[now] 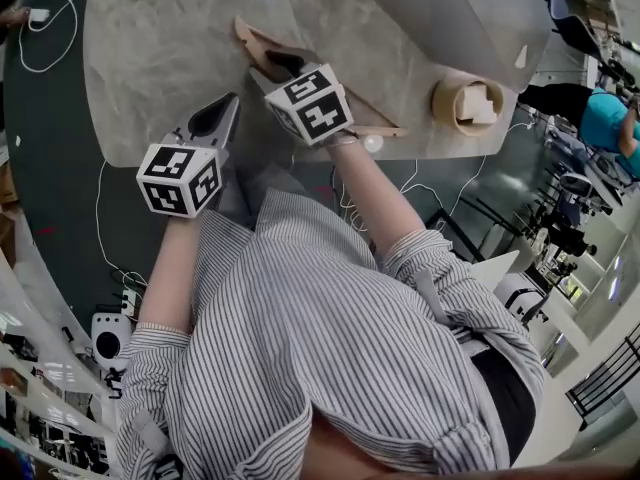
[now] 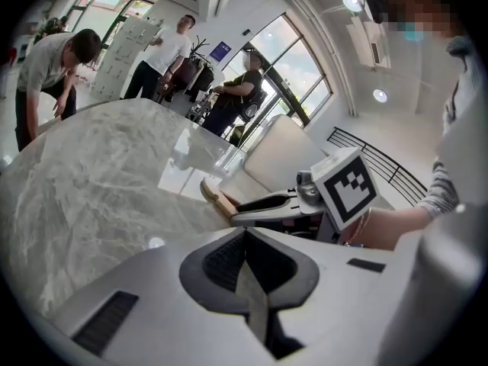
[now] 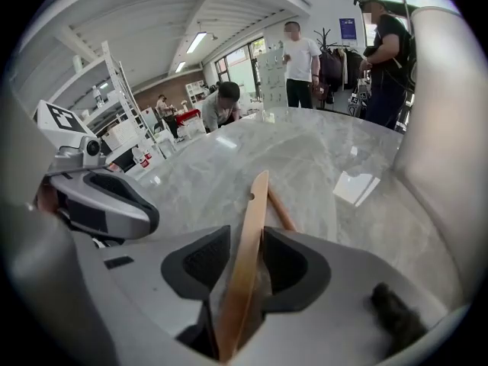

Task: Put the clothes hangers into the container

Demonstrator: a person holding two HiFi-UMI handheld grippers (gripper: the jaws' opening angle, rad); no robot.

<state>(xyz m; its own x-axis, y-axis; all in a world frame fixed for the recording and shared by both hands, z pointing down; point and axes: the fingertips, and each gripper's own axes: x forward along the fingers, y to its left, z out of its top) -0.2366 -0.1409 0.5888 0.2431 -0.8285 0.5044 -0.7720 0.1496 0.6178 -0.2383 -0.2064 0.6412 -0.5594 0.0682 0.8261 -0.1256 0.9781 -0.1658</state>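
Observation:
Wooden clothes hangers (image 1: 262, 48) lie on the round marble table (image 1: 150, 38) in the head view. My right gripper (image 1: 284, 65) reaches over them. In the right gripper view a wooden hanger (image 3: 253, 227) stands on edge between the jaws of that gripper (image 3: 245, 261); the jaws stand wide, with a gap at the left pad. My left gripper (image 1: 226, 108) hovers to the left of the hangers, and its jaws (image 2: 245, 239) meet with nothing between them. A round tan container (image 1: 467, 103) stands at the table's right edge, holding pale pieces.
The table's near edge runs just under both grippers. A white seat (image 2: 282, 155) stands beyond the table. Several people (image 3: 301, 52) stand or bend at the far side. Cables (image 1: 105, 228) trail on the dark floor to the left.

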